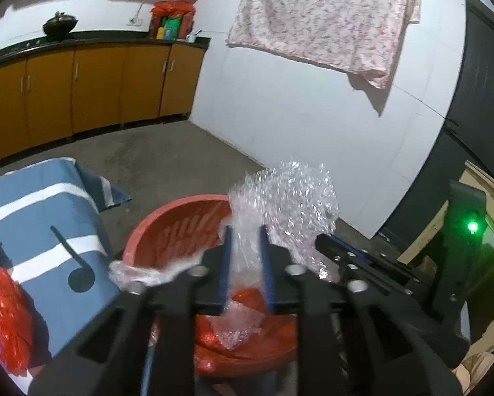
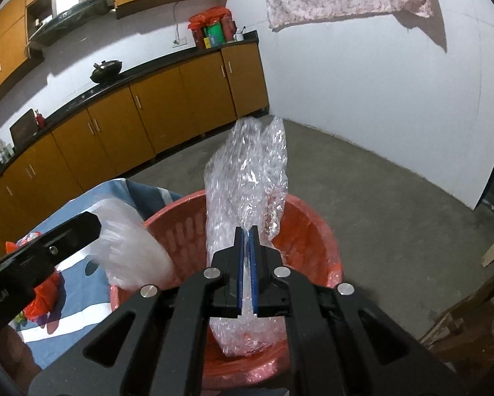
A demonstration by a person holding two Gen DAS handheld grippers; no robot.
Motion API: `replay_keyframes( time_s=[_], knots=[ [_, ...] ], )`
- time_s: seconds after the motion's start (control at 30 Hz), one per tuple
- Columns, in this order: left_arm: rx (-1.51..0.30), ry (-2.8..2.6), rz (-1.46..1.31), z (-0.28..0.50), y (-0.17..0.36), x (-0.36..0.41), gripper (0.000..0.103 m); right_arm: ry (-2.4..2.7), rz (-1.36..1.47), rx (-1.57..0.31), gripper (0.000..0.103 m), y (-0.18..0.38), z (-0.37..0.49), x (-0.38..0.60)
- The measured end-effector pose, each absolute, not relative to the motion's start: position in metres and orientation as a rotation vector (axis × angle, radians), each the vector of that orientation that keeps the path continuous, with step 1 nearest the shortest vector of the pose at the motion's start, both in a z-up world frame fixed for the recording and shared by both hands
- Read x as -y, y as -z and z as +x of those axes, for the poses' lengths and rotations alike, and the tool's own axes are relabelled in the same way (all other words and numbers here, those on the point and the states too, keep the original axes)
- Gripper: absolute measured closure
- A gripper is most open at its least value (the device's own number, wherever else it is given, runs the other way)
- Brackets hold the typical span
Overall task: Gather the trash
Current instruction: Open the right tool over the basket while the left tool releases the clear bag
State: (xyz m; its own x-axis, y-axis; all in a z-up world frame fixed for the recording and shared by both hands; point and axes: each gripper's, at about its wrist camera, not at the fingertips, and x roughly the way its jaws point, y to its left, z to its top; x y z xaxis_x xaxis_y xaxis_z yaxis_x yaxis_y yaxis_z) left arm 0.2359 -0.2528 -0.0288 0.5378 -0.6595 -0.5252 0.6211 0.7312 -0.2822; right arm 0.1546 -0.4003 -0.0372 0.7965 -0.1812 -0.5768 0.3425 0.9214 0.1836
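A red plastic basket [image 1: 167, 211] [image 2: 316, 217] stands on the floor below both grippers, with red plastic and clear film inside. My right gripper [image 2: 247, 231] [image 1: 323, 241] is shut on a tall crumpled sheet of bubble wrap [image 2: 247, 171] [image 1: 290, 198] that hangs over the basket. My left gripper [image 1: 246, 234] [image 2: 95, 227] is over the basket's left rim. Its blue pads stand apart, and a clear plastic bag [image 2: 131, 247] [image 1: 138, 270] lies loose between them and drapes over the rim.
A table with a blue, white-striped cloth [image 1: 49, 204] [image 2: 82, 283] stands left of the basket and carries a red bag [image 1: 9, 313] [image 2: 42, 297]. Wooden cabinets [image 2: 148, 115] line the far wall. A pink cloth [image 1: 323, 16] hangs on the white wall. Wooden boards [image 2: 471, 323] lie at the right.
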Motion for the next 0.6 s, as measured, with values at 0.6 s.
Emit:
replay_keyframes(
  time_s=[0.6],
  knots=[
    [-0.608,0.571,-0.056,0.226,0.012,0.187,0.049,0.289,0.239,-0.562,0.071,0.021,0.135,0.387]
  ],
)
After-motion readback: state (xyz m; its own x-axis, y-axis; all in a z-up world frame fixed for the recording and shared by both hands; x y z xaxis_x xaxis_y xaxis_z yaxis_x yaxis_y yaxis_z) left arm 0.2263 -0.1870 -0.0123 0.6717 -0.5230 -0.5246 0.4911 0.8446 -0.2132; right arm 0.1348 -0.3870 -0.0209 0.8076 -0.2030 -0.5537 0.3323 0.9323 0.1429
